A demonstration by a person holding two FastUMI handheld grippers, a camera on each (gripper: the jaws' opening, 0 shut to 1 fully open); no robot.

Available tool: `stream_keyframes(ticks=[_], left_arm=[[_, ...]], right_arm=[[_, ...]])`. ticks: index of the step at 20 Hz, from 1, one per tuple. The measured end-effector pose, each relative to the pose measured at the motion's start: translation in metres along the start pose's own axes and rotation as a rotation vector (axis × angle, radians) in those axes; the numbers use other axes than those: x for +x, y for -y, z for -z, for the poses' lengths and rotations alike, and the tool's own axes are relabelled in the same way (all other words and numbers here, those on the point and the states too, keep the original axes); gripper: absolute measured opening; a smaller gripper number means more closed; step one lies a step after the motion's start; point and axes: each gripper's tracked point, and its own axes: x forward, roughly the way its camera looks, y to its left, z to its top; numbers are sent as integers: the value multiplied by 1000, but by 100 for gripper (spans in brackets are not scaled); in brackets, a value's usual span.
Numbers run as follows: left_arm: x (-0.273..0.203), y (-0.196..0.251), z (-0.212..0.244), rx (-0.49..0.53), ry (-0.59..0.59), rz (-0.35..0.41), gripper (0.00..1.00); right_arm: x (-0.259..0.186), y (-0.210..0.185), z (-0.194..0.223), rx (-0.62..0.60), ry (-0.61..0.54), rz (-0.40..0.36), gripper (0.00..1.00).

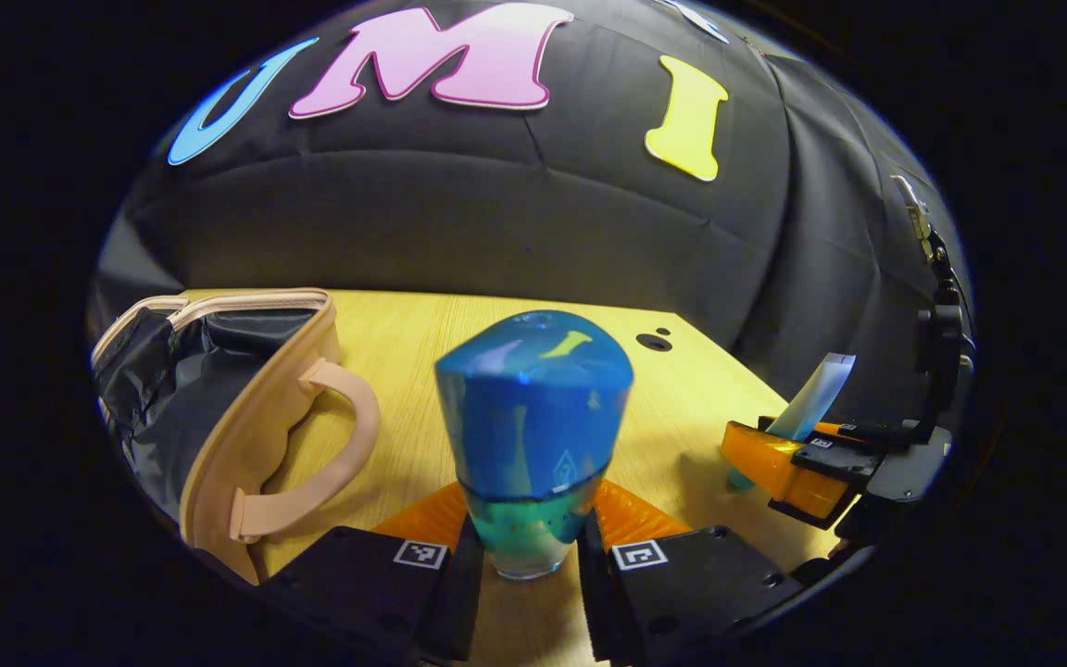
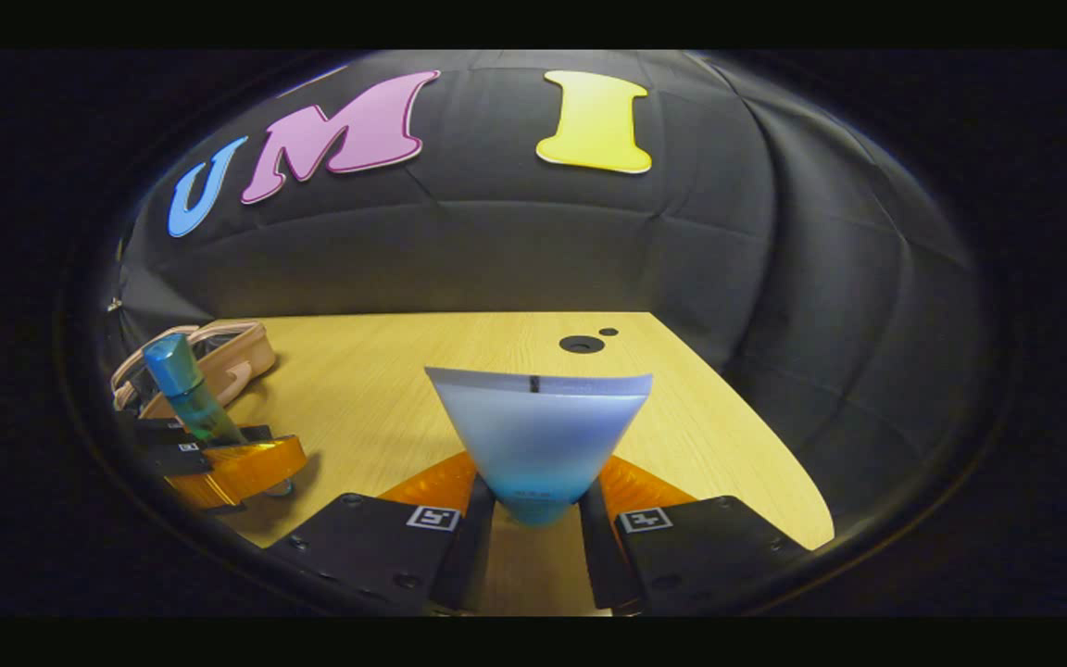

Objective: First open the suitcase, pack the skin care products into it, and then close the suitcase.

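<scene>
My left gripper point(image 1: 526, 554) is shut on a blue bottle point(image 1: 533, 426) with a greenish clear base, held upright over the wooden table point(image 1: 404, 324). The beige suitcase point(image 1: 256, 417) lies open at the left, its dark lining showing and its handle facing me. In the right gripper view my right gripper point(image 2: 535, 519) is shut on a pale blue tube point(image 2: 538, 431), crimped end up. The left gripper point(image 2: 219, 459) with the blue bottle point(image 2: 183, 384) stands at the left of that view, in front of the suitcase point(image 2: 219, 357). The right gripper point(image 1: 807, 463) with the tube point(image 1: 816, 394) shows at the right of the left gripper view.
The table point(image 2: 404, 371) has a round cable hole point(image 2: 581, 344) near its far right corner. The black booth wall rises right behind the table's back and right edges. The table's right edge runs diagonally past my right gripper.
</scene>
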Motion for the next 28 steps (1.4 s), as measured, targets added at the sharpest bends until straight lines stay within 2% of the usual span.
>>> stream_keyframes(ticks=[6,7,8,13,21,25,28], left_arm=[[-20,-4,-31,0,105,67,49],[-24,-7,-35,-4,117,69,49],[-28,-11,-40,-11,131,71,49],[-64,-40,-76,-47,188,61,48],[-119,-135,-117,-84,216,-27,47],[-141,-192,-112,-75,167,-83,47],[-145,-230,-96,-64,92,-113,47]], right_arm=[[-28,-27,-34,8,64,-32,47],[-32,-33,-38,1,72,-35,42],[-36,-39,-42,-14,78,-41,47],[-60,-89,-65,-43,99,-111,47],[-94,-218,-96,-36,118,-281,46],[-106,-280,-108,-23,123,-349,46],[-107,-314,-110,-44,108,-367,47]])
